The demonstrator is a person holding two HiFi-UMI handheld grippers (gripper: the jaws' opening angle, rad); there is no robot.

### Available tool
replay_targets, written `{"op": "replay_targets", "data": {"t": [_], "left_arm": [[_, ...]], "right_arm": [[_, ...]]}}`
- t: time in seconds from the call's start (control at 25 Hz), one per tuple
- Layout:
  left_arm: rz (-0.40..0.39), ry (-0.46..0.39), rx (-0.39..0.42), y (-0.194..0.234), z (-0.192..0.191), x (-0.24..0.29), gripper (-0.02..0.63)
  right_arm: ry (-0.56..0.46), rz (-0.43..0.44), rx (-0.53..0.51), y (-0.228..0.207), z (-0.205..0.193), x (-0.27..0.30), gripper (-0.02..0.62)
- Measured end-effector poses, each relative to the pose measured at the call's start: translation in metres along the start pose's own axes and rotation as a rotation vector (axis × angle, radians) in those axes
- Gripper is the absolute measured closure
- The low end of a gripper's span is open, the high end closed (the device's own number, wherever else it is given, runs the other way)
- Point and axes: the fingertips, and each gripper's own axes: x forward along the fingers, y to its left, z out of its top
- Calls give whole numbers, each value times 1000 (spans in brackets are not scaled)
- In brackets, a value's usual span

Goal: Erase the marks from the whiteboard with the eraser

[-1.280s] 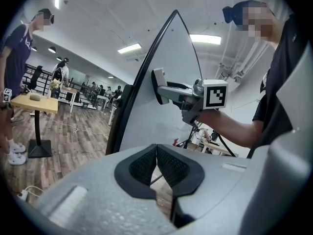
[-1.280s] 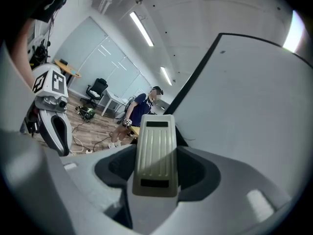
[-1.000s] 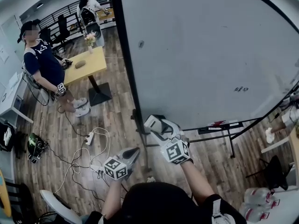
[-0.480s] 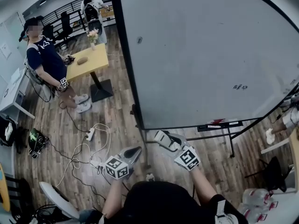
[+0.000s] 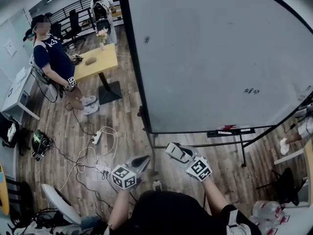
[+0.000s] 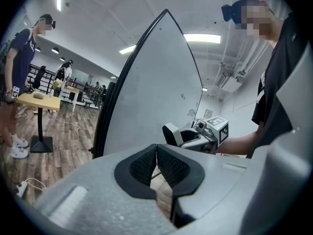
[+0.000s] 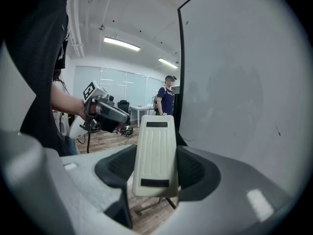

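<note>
A large whiteboard [image 5: 220, 53] on a wheeled stand fills the upper right of the head view, with a small dark mark [image 5: 251, 90] low on its right and a faint smudge [image 5: 146, 39] near its left edge. My right gripper [image 5: 172, 150] hangs below the board's bottom edge, shut on a cream ribbed eraser [image 7: 155, 153] that stands upright between its jaws. To its left my left gripper [image 5: 142, 160] is shut with nothing in it; its pads [image 6: 167, 166] meet. The board [image 7: 244, 82] lies to the right in the right gripper view.
A person [image 5: 54, 58] stands at the left beside a yellow table [image 5: 95, 62] on a black base. A power strip and white cables [image 5: 95, 148] lie on the wooden floor. The board's tray [image 5: 230, 131] holds a red marker. Chairs and another person are at the far back.
My right gripper with the eraser has dropped away from the board's bottom edge, down and to the right. The left gripper has barely moved. The head view has shifted a little.
</note>
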Motion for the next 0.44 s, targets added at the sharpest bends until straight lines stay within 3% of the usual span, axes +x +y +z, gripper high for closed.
{"op": "replay_targets", "data": {"t": [0.44], "left_arm": [[9, 13, 10, -21, -3, -1, 594]], "right_arm": [[17, 12, 5, 4, -13, -22, 337]]}}
